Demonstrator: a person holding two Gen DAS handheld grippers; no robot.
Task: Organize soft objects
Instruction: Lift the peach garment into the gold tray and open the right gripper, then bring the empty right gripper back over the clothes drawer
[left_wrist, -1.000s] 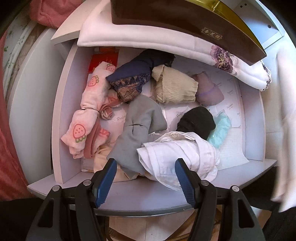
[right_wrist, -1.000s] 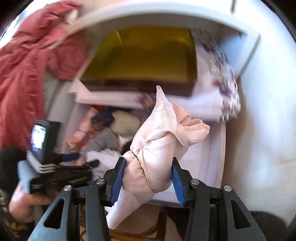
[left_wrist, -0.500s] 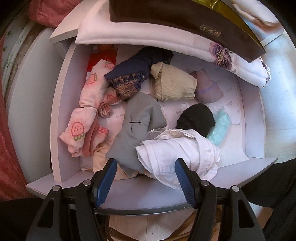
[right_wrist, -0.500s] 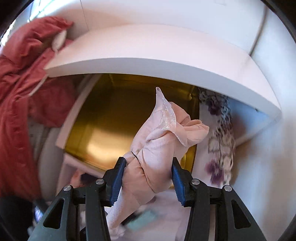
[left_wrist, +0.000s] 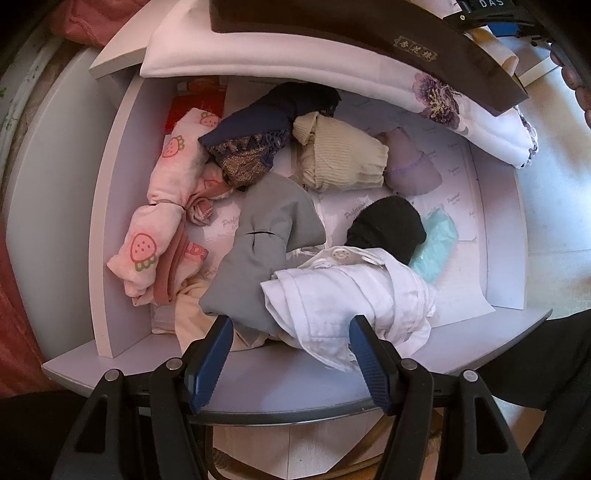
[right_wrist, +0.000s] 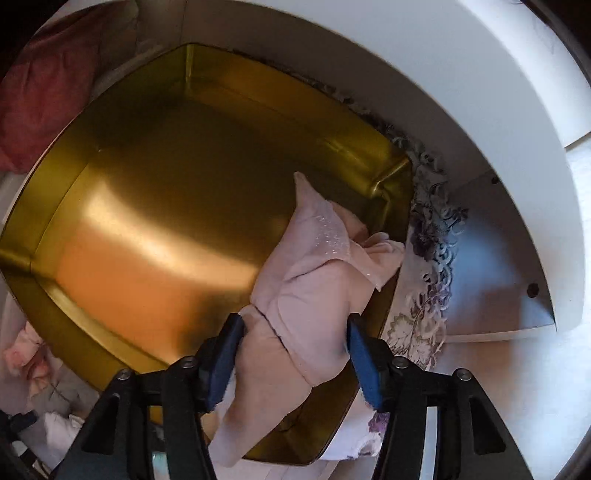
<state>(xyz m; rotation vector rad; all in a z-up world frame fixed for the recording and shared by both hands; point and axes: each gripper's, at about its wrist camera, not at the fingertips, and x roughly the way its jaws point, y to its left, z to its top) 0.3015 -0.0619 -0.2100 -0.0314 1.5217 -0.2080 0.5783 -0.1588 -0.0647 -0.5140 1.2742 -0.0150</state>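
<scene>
As your right gripper (right_wrist: 293, 350) opened around the knotted pink garment (right_wrist: 314, 280) to release it into the gold box (right_wrist: 155, 192), your empty left gripper (left_wrist: 291, 354) hung spread above the drawer (left_wrist: 110, 206).

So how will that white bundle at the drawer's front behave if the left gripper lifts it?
The white bundle looks like loosely rolled thin cloth, so it would probably sag and partly unroll. It seems light. It overlaps the grey garment, which might drag along.
</scene>
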